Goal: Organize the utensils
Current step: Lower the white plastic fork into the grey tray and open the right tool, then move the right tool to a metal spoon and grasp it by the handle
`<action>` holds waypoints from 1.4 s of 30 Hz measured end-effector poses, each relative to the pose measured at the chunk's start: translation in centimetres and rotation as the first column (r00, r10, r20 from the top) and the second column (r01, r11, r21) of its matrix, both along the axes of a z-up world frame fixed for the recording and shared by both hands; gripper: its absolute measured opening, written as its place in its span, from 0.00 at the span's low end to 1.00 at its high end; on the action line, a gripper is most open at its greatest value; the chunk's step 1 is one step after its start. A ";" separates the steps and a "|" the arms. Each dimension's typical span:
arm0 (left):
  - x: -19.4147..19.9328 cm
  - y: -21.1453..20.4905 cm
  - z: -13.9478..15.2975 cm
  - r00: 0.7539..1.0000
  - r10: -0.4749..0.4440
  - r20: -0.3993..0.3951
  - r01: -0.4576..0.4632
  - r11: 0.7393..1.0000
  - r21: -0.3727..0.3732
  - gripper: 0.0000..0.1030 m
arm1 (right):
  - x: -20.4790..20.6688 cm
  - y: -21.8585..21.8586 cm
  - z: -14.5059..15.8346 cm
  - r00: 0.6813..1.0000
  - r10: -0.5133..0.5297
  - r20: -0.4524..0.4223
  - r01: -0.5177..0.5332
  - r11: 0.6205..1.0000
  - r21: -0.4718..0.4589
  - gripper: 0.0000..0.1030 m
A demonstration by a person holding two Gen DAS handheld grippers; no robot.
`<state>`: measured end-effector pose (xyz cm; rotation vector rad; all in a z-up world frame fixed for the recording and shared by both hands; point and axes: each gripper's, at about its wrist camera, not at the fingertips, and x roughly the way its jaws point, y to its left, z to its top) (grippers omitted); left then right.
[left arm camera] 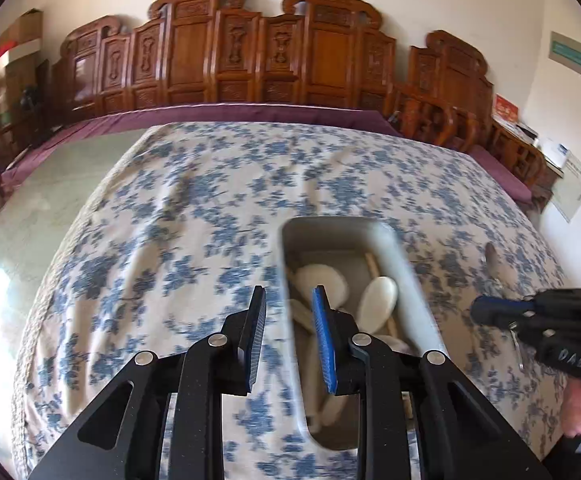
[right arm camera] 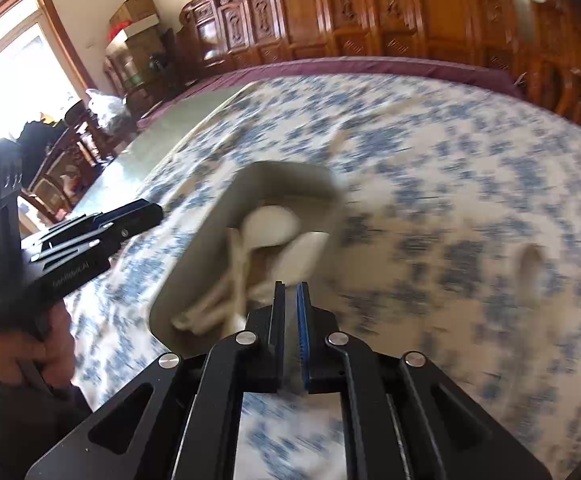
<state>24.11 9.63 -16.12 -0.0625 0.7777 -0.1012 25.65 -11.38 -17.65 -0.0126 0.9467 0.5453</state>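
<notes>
A pale rectangular tray (left arm camera: 406, 264) (right arm camera: 194, 256) sits on the blue-flowered cloth and holds several pale spoons (left arm camera: 378, 296) (right arm camera: 270, 224). My left gripper (left arm camera: 289, 294) (right arm camera: 154, 212) hangs open over the tray's left wall. The wall runs between its fingers, and neither pad presses on it. My right gripper (right arm camera: 290, 286) (left arm camera: 480, 310) is shut at the tray's right side, and I see nothing held in it. One more pale spoon (left arm camera: 492, 258) (right arm camera: 530, 268) lies loose on the cloth, right of the tray and blurred.
The flowered cloth (left arm camera: 178, 216) covers a wide table whose bare greenish top (left arm camera: 46, 200) shows at the left. Carved wooden chairs (left arm camera: 250, 56) line the wall behind a purple cushion (left arm camera: 226, 114). A bright window (right arm camera: 14, 60) and stacked boxes (right arm camera: 138, 20) stand at the left.
</notes>
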 end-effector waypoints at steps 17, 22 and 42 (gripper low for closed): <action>-1.0 -6.9 0.6 0.993 -0.115 0.041 0.116 0.993 -0.021 0.53 | -0.5 -12.8 -4.6 0.976 -0.217 0.017 0.216 0.952 -0.219 0.23; -1.2 -8.0 0.2 0.989 -0.141 0.033 0.142 0.990 -0.020 0.53 | 0.9 -12.1 -6.1 0.976 -0.219 -0.005 0.212 0.950 -0.228 0.23; -1.8 -9.9 -0.2 0.982 -0.186 0.023 0.186 0.982 0.012 0.53 | 3.9 -12.5 -8.2 0.974 -0.227 -0.023 0.214 0.942 -0.260 0.12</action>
